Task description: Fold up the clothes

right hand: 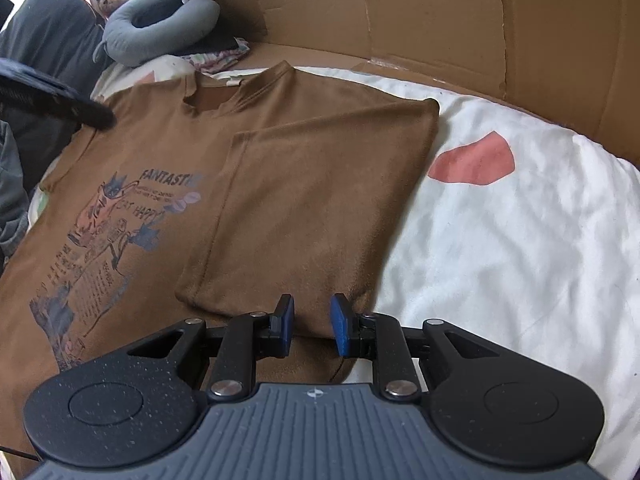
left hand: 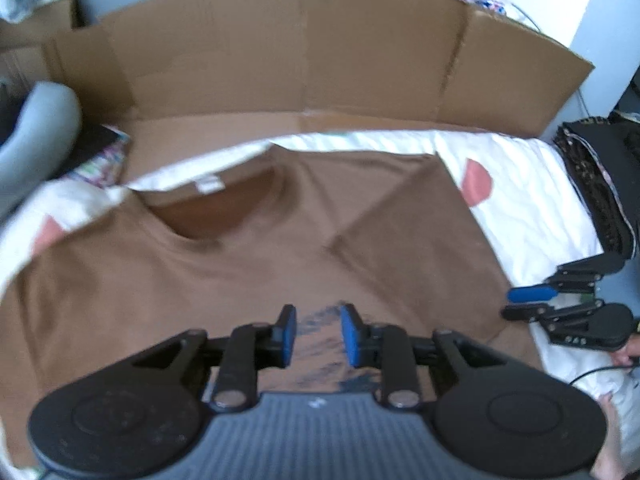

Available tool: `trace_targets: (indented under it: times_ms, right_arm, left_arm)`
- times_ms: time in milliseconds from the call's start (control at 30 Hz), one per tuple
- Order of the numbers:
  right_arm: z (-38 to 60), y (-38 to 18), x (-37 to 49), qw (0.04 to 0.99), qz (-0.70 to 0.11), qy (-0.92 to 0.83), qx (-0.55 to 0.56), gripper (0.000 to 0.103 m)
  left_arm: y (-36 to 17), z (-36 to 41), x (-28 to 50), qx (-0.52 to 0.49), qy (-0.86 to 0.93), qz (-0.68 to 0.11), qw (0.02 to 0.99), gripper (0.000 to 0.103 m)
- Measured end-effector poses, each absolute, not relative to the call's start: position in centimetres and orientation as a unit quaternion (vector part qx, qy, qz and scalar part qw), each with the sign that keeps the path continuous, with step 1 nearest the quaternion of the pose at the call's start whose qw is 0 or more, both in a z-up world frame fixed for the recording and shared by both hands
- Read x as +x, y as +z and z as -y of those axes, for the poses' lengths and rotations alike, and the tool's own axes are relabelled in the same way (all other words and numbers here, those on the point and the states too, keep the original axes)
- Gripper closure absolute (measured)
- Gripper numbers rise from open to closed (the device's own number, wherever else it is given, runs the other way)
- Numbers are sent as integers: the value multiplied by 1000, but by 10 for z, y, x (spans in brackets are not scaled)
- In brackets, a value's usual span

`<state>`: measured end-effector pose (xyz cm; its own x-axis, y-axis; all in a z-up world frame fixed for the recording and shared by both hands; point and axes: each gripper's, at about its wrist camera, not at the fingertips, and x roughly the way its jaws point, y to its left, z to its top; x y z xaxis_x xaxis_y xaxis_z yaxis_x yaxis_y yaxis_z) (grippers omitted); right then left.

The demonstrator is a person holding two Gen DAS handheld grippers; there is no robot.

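Left gripper [left hand: 318, 334]: jaws parted, empty, hovering over the shirt's printed front.
Right gripper [right hand: 311, 326]: jaws parted, empty, just above the folded flap's near edge.
Brown T-shirt [right hand: 192, 168]: flat on white bedsheet [right hand: 520, 240], ahead of both grippers; right side folded inward.
Print: left of right gripper; reads "FANTASTIC", "CAT HAPPY"; smaller text illegible.
Neck label [left hand: 208, 185]: white, unreadable.
Cardboard [left hand: 304, 60]: beyond the shirt.

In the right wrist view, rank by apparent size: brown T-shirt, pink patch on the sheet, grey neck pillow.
1. brown T-shirt, by far the largest.
2 and 3. grey neck pillow and pink patch look similar; the pillow lies farther away, so no ranking between them.
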<state>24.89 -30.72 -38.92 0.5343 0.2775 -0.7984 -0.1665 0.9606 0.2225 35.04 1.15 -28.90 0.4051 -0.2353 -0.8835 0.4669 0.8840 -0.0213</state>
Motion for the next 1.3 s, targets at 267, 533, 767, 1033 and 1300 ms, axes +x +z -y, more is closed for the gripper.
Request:
trace_targets:
  times_ms: [267,533,767,1033,1300]
  right_arm:
    - [302,-381,243,872,-475,114,40,76]
    - [296,-350,244,876,-466,117,36,76]
    - [287,-328,253,875,-467,129,26,63]
    - [275,-291,286,874,-470,121,5,52]
    - [253,-263,338,867,-478,141,3,46]
  left_arm:
    - [-279,-74,345,89,-194,-502,838,67]
    - [-283,-91,339,82,-223,-491,838,66]
    - [-276,-91,337,65,-238,-478,843,57]
    - [-269,-117,331,49,-204,-479,852,48]
    - [-249,-145,326,40,-187,-452,871,35]
